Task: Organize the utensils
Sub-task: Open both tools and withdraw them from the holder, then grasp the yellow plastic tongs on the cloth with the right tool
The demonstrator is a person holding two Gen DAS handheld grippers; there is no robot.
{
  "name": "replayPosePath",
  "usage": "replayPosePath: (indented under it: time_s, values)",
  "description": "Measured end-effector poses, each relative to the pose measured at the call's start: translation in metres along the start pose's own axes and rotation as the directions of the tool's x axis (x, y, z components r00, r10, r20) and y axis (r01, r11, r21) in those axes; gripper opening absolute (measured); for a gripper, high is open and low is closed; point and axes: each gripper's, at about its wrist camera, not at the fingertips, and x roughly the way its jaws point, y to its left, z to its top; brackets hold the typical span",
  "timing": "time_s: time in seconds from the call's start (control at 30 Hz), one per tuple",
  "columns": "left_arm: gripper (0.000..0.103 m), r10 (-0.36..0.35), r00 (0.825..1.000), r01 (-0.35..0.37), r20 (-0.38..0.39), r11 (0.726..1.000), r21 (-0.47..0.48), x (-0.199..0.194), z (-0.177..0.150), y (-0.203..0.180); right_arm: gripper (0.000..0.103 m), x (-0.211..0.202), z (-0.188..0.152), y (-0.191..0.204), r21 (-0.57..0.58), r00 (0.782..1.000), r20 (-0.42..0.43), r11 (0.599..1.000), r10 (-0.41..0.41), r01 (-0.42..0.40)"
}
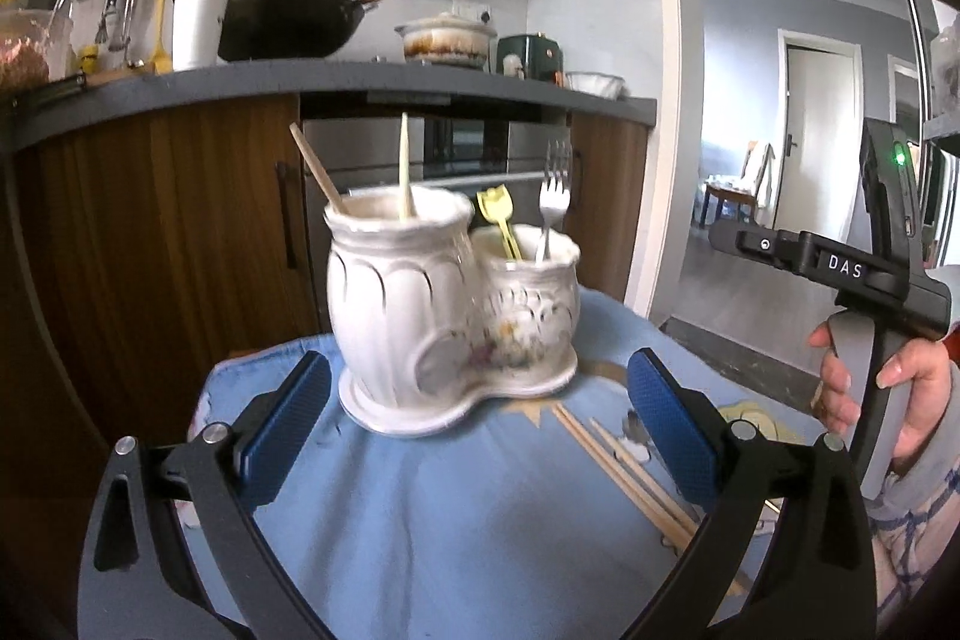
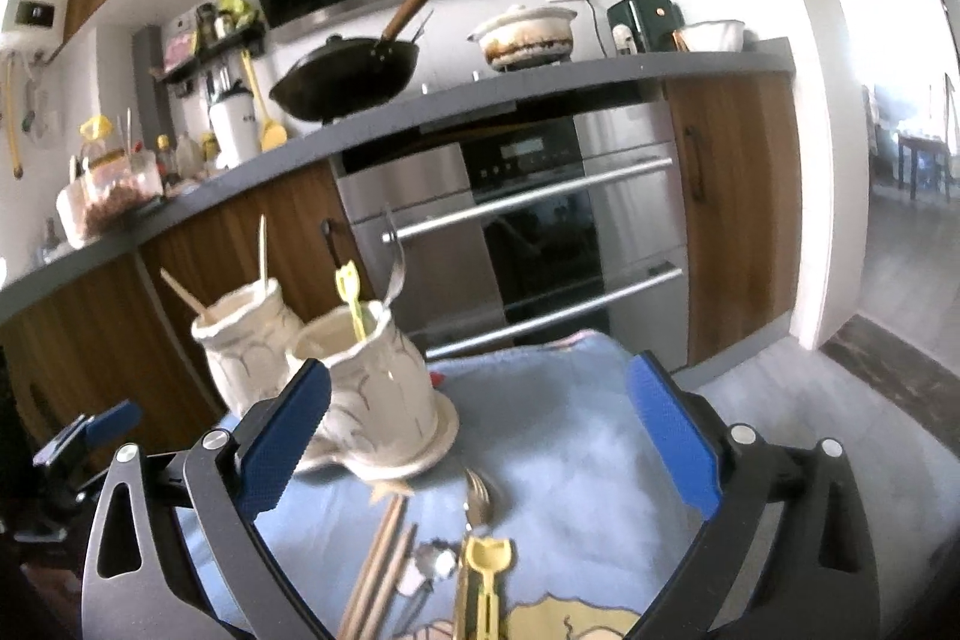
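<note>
A white glazed ceramic twin-pot utensil holder (image 1: 444,316) stands on a blue cloth-covered surface (image 1: 456,508); its taller pot holds a wooden chopstick (image 1: 315,169) and a pale cream stick (image 1: 404,166), its shorter pot a small yellow plastic utensil with a shaped head (image 1: 498,220) and a steel fork (image 1: 551,205), all leaning upright. Loose pieces not yet sorted lie on the cloth just beside the holder's base: a pair of bare wooden chopsticks (image 2: 381,562), a second steel fork (image 2: 480,499), a second yellow plastic utensil (image 2: 487,577) and a small silvery piece (image 2: 435,562) too blurred to name.

The left gripper (image 1: 480,421) hangs in front of the holder with its blue-padded jaws wide apart and nothing between them; the right gripper (image 2: 477,430) is likewise spread and empty, poised above the loose pieces.

By my judgement the chopsticks are light, stiff and thin, apt to roll or twist out of a pinch; taking them across the middle of their length should keep them level. The fork is heavier, smooth and likely slippery, so the flat of its handle is the better hold than the tines. The yellow utensil looks light and slightly flexible; grip its shaft, not its head. The holder itself is heavy, rigid and breakable; a knock from a lowered utensil could tip or chip it.
</note>
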Motion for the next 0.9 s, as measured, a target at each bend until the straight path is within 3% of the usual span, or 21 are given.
replayPosePath:
  time_s: [0.37,0.77,0.87,0.9]
  values:
    - [0.097,0.006,0.991,-0.007,-0.135,1.000,-0.007,0.024,-0.029,-0.010,0.098,0.004,-0.036,-0.003,-0.055,0.991,-0.124,0.998,-0.050,0.043]
    - [0.097,0.003,0.981,-0.009,-0.193,0.999,-0.032,0.034,-0.043,-0.005,0.098,0.010,-0.064,-0.001,-0.142,0.960,-0.251,0.986,-0.124,0.090]
    - [0.097,-0.003,0.981,-0.004,-0.194,0.999,-0.032,0.035,-0.044,-0.006,0.094,0.011,-0.067,0.000,-0.158,0.954,-0.275,0.985,-0.118,0.077]
    - [0.097,-0.004,0.981,-0.003,-0.194,0.999,-0.033,0.035,-0.044,-0.006,0.088,0.011,-0.068,0.001,-0.163,0.952,-0.283,0.984,-0.116,0.072]
